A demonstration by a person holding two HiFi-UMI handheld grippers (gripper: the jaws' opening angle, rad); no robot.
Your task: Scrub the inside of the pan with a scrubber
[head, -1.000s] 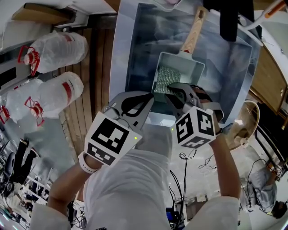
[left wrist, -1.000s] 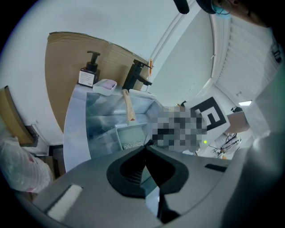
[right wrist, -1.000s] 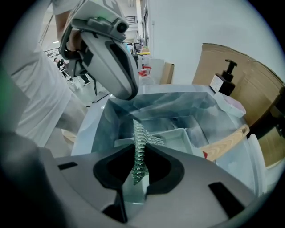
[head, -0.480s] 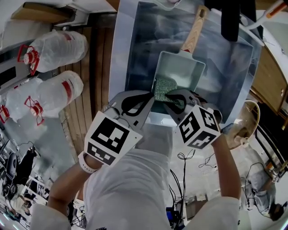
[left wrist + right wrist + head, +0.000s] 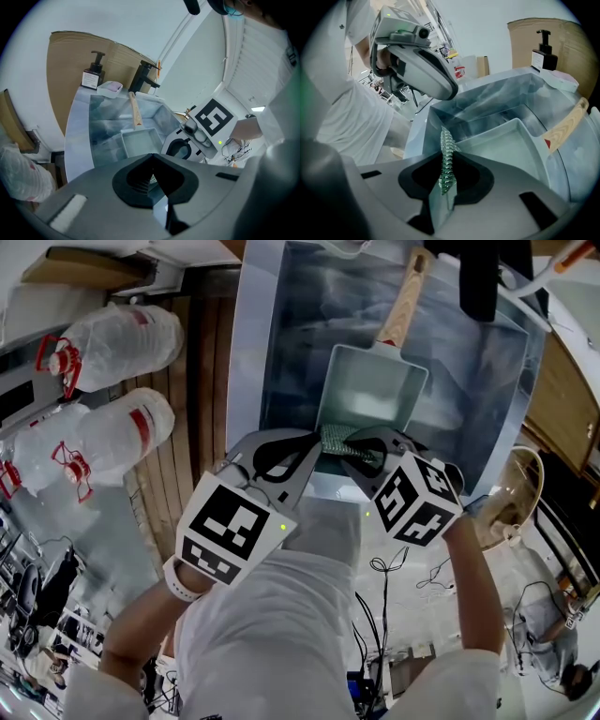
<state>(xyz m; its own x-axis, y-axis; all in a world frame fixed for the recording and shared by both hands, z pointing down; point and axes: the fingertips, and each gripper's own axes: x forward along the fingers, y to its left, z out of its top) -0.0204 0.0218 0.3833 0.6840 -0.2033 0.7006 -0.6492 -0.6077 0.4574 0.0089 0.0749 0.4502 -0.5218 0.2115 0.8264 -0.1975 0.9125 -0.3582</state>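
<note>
Moved: your right gripper (image 5: 446, 164) has drawn the scrubber (image 5: 446, 140) back across the pan (image 5: 377, 395) to its near rim.
Right fingers: clamped on the mesh scrubber.
Left gripper (image 5: 153, 158): fingers closed together, just beside the pan's near corner.
Pan: in the sink (image 5: 286, 329), wooden handle (image 5: 403, 306) pointing away.

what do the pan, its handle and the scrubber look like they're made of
The pan is probably metal under a pale grey-green enamel-like coating: smooth, even walls with a soft sheen. The handle looks like bare or lightly finished wood: tan, matte, faintly streaked. The scrubber seems to be woven metallic mesh: thin, crinkled strands that glint silver-green.
</note>
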